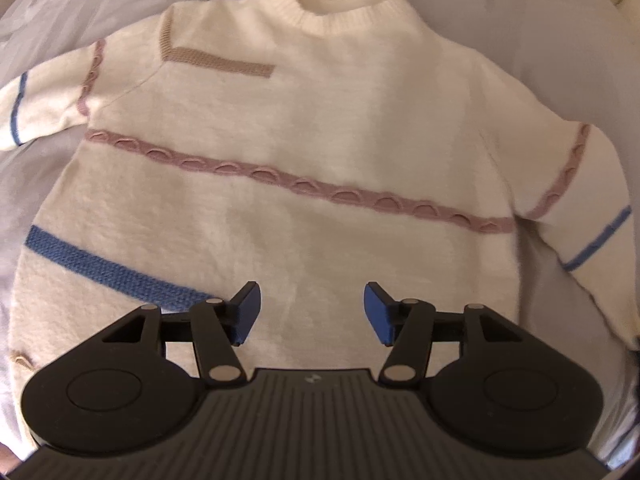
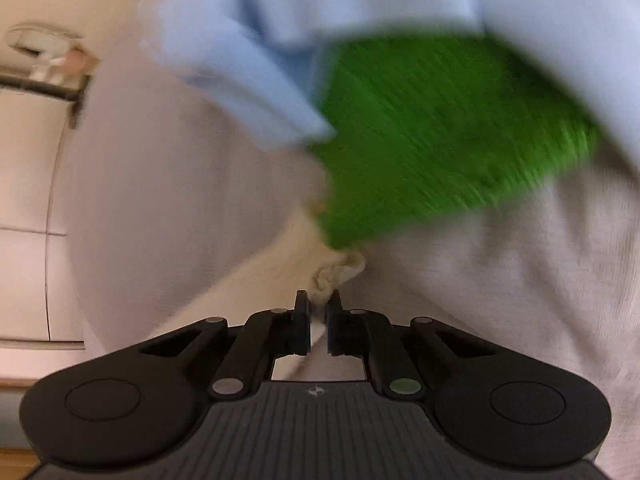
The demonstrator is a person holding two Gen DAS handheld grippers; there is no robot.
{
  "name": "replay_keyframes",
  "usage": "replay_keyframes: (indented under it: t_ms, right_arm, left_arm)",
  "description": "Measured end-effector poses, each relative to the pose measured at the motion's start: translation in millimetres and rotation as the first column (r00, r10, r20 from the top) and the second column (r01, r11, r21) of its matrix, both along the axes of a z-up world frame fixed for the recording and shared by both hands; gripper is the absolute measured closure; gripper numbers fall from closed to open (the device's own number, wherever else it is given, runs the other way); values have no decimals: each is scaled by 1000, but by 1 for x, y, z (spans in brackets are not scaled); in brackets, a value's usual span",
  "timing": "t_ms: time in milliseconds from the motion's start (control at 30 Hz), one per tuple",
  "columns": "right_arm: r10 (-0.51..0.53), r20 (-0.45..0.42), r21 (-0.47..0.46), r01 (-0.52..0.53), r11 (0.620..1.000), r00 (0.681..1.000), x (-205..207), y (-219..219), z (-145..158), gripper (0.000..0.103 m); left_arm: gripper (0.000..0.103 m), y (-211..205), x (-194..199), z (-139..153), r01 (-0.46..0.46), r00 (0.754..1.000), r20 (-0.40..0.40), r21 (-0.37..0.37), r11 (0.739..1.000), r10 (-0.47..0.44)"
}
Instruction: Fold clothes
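Below your left gripper, a cream knitted sweater with a ribbed round collar lies spread flat, front up, on a pale lilac bed sheet. Your left gripper hovers over the lower part of the sweater body with its jaws spread wide and nothing between its blue pads. A dusty-pink cable band crosses the chest from side to side. A short tan knitted bar sits near the shoulder at the left of the view, and a blue knitted stripe runs along the lower body toward the left finger. Both sleeves extend outward, each carrying a pink band and a thin blue stripe; the sleeve at the right of the view bends downward past the hem.

From the right wrist view, your right gripper is clenched on a bunched edge of cream knit fabric, which rises from between the closed fingers. This view is heavily motion-blurred. Beyond the pinched fabric you see a bright green garment and a light blue garment, both lying on the pale sheet. You cannot tell from the blur whether the pinched cream fabric touches the green garment or only lies beside it
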State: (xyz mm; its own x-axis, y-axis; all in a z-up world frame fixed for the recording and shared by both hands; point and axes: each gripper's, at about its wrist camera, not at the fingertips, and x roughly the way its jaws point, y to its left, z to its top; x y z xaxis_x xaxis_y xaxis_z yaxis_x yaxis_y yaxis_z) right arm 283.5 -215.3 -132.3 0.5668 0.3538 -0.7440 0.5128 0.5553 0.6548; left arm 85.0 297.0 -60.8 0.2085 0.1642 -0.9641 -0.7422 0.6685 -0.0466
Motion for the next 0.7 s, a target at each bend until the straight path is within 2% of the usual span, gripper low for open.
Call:
replay_keyframes:
  t_ms: [133,167,200,267,367,433,500,533,567,600,633,667,700]
  right_arm:
    - [81,203,-168,-47,985,976,-27,-4,86,97]
    - [83,220,-212,-35,977,972,-33,-11,100,97]
    - [146,211,-238,-95,967,967,-36,-18,106,97]
    - [177,132,-288,-133,948,975,-33,-23,89,96]
    - [217,-40,-356,-216,909,975,-7,-19,41,94]
    - [223,-98,-406,-244,881,970,3,-8,34,91]
    - [226,-106,-487,-249,837,968,4,7,45,73]
    - [228,-101,-563,-244,790,968,-3,18,56,63]
    - [231,-96,-636,-238,734,968,-9,29,68,41]
    - [238,-86,-684,-231,692,967,-18,39,78,39]
    - [283,-67,-699,-247,671,957,-27,47,86,39]
    - [336,-49,-678,-278,681,941,-36,56,93,39]
    - [415,-47,-634,-348,691,909,-49,72,96,40]
  left_arm:
    - [50,1,-8,4,8,1000,-7,16,1000,-8]
    - [49,2,-10,3,9,1000,-9,17,1000,-9]
    - [48,1,-12,1,9,1000,-12,14,1000,-9]
    - [45,0,-15,-4,8,1000,-21,1,1000,-8]
    - [44,-5,-22,-11,41,998,-44,-5,999,-41]
    - [42,-3,-34,-9,54,997,-49,4,999,-54]
    - [40,1,-50,-7,56,997,-52,15,998,-55]
    - [40,5,-60,-5,49,997,-57,20,999,-48]
    - [40,9,-70,-4,43,997,-63,27,999,-41]
    - [40,14,-80,-3,39,997,-69,34,999,-37]
    - [40,18,-91,-2,38,997,-73,41,998,-35]
    - [40,22,-101,-2,38,996,-77,47,998,-34]
    - [40,26,-112,-2,38,996,-79,49,998,-34]
